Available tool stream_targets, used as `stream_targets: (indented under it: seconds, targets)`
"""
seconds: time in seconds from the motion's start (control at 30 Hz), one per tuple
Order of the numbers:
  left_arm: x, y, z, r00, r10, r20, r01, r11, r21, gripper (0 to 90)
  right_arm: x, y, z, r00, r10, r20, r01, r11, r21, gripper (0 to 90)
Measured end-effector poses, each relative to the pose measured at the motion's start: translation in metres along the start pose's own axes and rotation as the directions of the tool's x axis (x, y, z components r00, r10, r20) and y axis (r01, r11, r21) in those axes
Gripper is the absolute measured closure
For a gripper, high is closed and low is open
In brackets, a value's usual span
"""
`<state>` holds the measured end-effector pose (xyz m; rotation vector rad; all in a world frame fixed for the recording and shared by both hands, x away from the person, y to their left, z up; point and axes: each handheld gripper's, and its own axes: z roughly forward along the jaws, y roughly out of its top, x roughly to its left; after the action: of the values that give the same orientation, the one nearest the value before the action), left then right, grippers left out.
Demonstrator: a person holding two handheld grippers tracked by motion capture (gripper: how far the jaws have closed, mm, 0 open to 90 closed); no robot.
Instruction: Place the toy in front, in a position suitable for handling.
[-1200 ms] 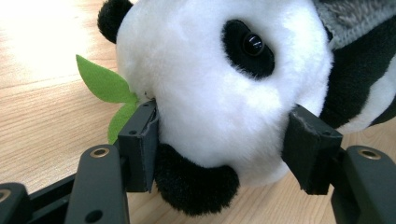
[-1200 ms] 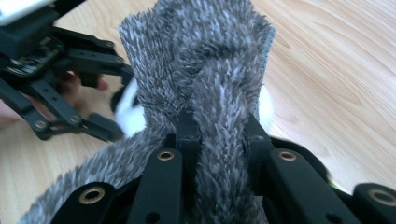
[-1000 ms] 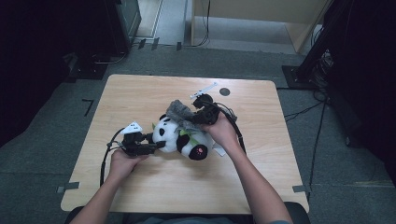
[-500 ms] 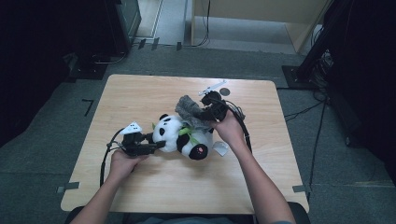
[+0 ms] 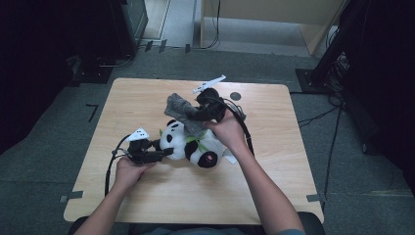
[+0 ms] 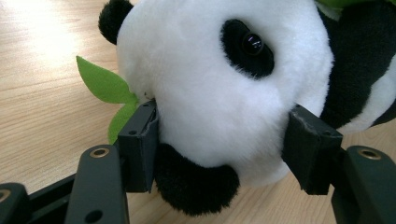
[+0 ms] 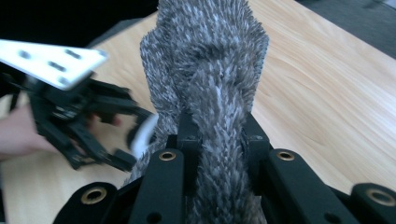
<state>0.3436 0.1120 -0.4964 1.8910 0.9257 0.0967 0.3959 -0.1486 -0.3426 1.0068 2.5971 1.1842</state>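
Left claw [image 6: 219,154] clamped on the head of the panda toy [image 6: 224,93], lying on its side near the middle of the wooden surface [image 5: 147,98]. Right claw [image 7: 217,135] pinched tight on a grey furry cloth [image 7: 208,60], held above the panda's body.

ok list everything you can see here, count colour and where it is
plush panda: 1, black and white with green leaves, lying mid-table, head clamped in the left claw
fuzzy cloth: 1, grey, lifted above the panda, pinched in the right claw
table: 1, light wood, centre of the room
round mark: 1, dark, far side of the tabletop
left claw: 1, black, shut on the panda's head
right claw: 1, black, shut on the cloth
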Motion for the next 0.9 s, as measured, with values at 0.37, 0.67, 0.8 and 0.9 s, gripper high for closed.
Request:
stream_targets:
  seconds: [0.37, 0.67, 0.8, 0.9]
  targets:
    - [0.000, 0.000, 0.000, 1.0000, -0.002, 0.000, 0.002, 1.0000, -0.002, 35.4, 0.033, 0.002, 0.047, 0.9926, -0.025, -0.118, 0.032, 0.998, 0.057, 75.6]
    - [-0.001, 0.001, 0.000, 0.9999, -0.010, -0.010, 0.010, 0.9999, 0.009, 36.2, 0.017, -0.023, 0.065, 0.9897, 0.017, -0.142, -0.004, 0.996, 0.091, 75.6]
    - [-0.001, 0.002, 0.000, 0.9998, -0.014, -0.010, 0.014, 0.9998, 0.016, 36.7, 0.010, -0.025, 0.054, 0.9941, 0.019, -0.106, -0.008, 0.995, 0.100, 74.7]
    - [-0.001, 0.002, 0.000, 0.9998, -0.019, -0.011, 0.019, 0.9997, 0.016, 36.8, -0.001, -0.029, 0.044, 0.9978, 0.033, -0.058, -0.027, 0.994, 0.103, 74.7]
